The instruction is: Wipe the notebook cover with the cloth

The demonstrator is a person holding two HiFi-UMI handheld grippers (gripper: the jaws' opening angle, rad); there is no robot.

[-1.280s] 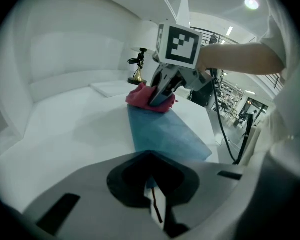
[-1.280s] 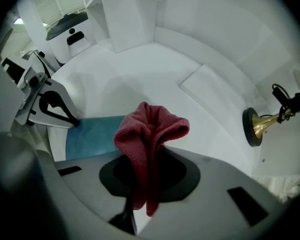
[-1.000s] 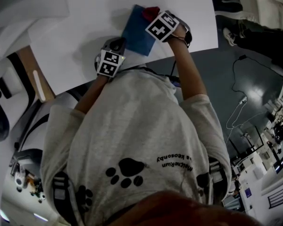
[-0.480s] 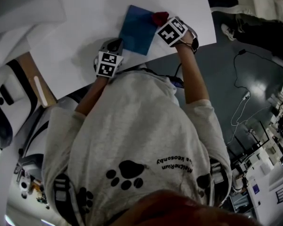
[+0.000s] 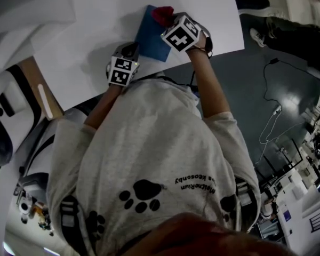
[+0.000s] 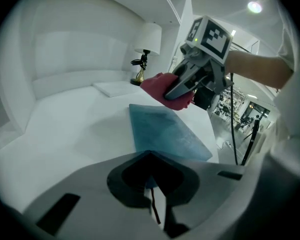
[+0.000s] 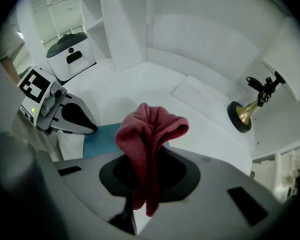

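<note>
Cloth (image 5: 162, 14) at notebook (image 5: 150, 36) far edge

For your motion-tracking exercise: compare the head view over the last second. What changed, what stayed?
The right gripper, shut on the red cloth, swung out to the right edge of the notebook, then back left over its far end. The left gripper stayed clamped on the near corner; the notebook kept its place.

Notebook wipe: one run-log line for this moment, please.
left gripper: shut on notebook, near corner | right gripper: shut on red cloth | cloth: over notebook's far end | notebook: flat on white table
</note>
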